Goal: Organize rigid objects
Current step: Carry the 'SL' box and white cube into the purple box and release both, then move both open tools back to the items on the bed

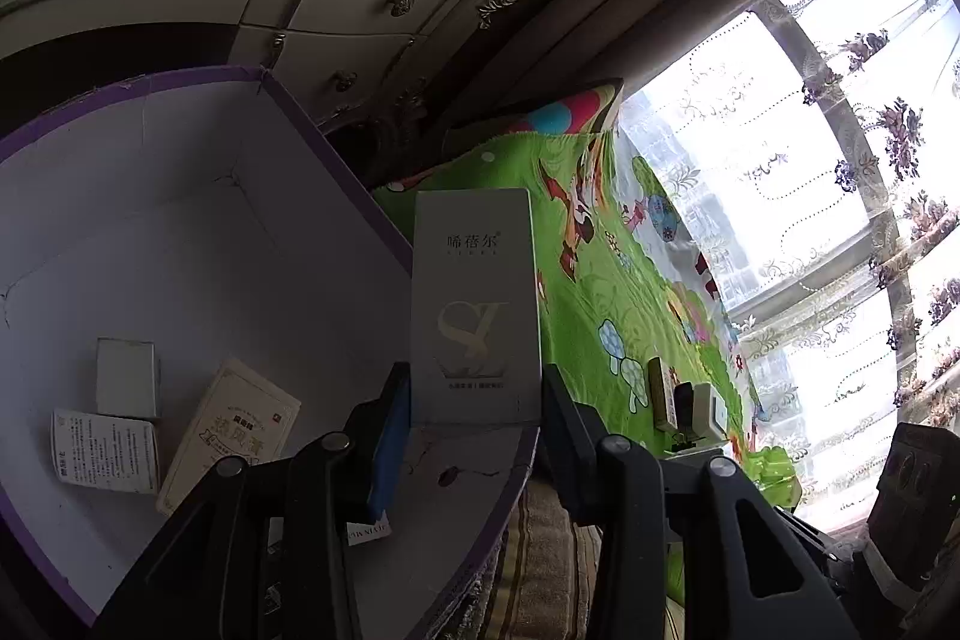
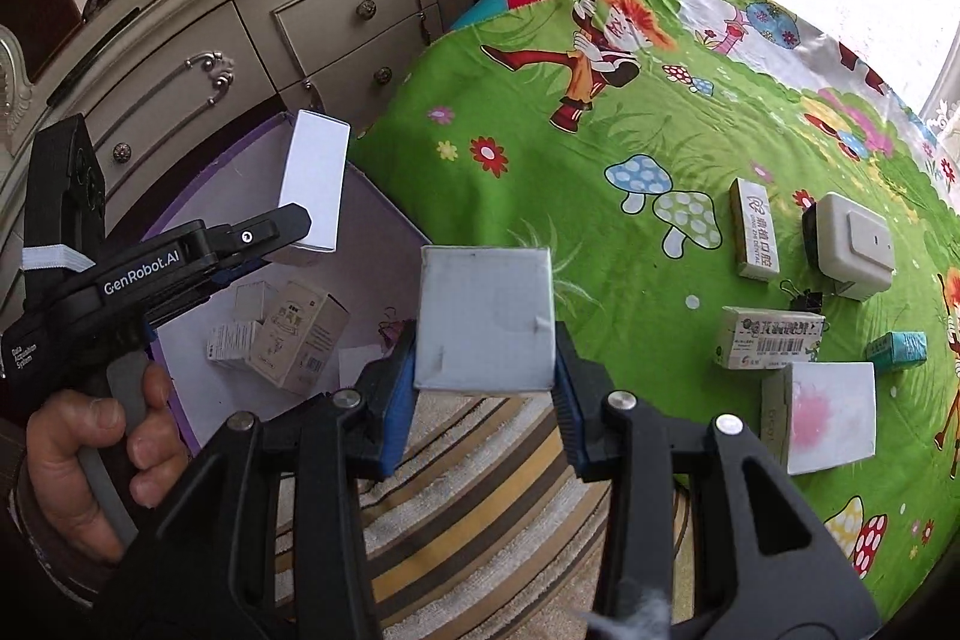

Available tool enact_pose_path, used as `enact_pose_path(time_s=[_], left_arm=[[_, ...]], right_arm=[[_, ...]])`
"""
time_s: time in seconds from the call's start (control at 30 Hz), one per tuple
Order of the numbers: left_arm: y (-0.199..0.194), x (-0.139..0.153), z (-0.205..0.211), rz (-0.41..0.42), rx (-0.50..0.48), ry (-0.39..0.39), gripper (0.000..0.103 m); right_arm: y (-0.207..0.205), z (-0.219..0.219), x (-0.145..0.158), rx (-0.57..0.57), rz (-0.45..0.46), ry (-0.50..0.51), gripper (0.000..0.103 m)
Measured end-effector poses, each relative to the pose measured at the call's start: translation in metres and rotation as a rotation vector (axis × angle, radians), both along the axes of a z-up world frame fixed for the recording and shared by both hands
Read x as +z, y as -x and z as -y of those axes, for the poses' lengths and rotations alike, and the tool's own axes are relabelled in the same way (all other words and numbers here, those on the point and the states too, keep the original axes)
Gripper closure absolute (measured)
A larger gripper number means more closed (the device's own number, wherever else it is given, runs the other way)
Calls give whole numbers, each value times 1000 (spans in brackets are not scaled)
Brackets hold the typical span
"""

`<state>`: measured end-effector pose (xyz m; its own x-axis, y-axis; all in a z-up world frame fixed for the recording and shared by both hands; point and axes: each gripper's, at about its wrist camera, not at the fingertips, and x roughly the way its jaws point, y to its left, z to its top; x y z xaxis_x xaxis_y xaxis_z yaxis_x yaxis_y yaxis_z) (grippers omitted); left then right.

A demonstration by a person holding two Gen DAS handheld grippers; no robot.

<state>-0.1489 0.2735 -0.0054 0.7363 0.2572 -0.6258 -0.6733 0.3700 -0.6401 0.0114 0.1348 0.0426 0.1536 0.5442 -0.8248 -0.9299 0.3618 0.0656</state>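
Boxes: tall grey carton (image 1: 474, 304) clamped in left gripper (image 1: 477, 400) above purple bin (image 1: 324, 124); square grey box (image 2: 485, 319) clamped in right gripper (image 2: 486, 388) short of bin | step: carrying to bin | next: lower, release inside.
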Motion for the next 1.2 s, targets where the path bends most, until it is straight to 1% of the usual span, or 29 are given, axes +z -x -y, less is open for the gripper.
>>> enact_pose_path(time_s=[0.27, 0.43, 0.5, 0.53, 0.57, 0.6, 0.63, 0.67, 0.7, 0.87, 1.2], left_arm=[[35, -13, -16, -11, 183, 39, 61], [50, -16, -21, -17, 253, 46, 61], [54, -19, -24, -35, 267, 61, 61], [55, -22, -24, -46, 276, 72, 60], [57, -25, -26, -56, 288, 87, 58], [57, -27, -27, -68, 301, 105, 55], [59, -31, -28, -81, 311, 123, 47], [60, -33, -28, -88, 319, 135, 43], [62, -35, -29, -92, 324, 144, 43], [60, -36, -26, -109, 313, 141, 43], [46, -31, -19, -149, 288, 125, 42]], right_arm=[[34, -35, -8, 129, -5, 17, 58], [57, -53, -14, 212, 1, 32, 58], [65, -58, -16, 249, 0, 38, 58], [69, -61, -18, 264, 0, 44, 57], [71, -63, -20, 274, 0, 51, 55], [73, -64, -22, 280, -3, 56, 49], [74, -65, -24, 284, -5, 61, 40], [74, -65, -26, 286, -6, 64, 37], [74, -64, -26, 288, -6, 67, 33], [66, -58, -27, 266, -1, 77, 29], [23, -25, -27, 152, 17, 80, 18]])
